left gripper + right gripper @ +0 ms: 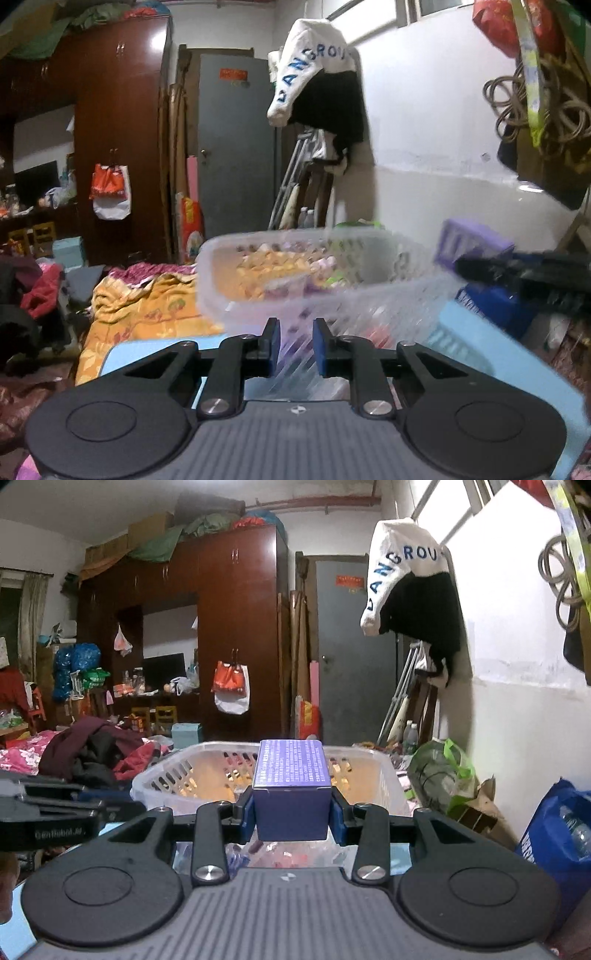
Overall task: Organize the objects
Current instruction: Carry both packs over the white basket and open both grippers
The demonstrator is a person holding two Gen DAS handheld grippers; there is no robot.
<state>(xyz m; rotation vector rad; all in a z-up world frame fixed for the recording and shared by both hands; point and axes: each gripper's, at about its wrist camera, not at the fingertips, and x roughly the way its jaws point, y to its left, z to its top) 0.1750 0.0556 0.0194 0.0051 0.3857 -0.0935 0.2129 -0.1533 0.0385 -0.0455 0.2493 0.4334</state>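
Observation:
My right gripper (292, 814) is shut on a purple box (291, 786) and holds it level in front of a clear plastic basket (162, 779). In the left wrist view the same box (472, 240) shows at the right with the right gripper's dark arm (524, 273) reaching in. My left gripper (296, 345) is close to the near wall of the basket (221, 266), its blue pads a narrow gap apart with nothing clearly between them. The left wrist view is blurred.
The basket rests on a light blue surface (491, 354). A quilt (140, 306) and clothes (92, 753) lie to the left. A blue bag (554, 834) and green bag (439, 771) stand by the white wall. A wardrobe (236, 635) and grey door (351, 646) are behind.

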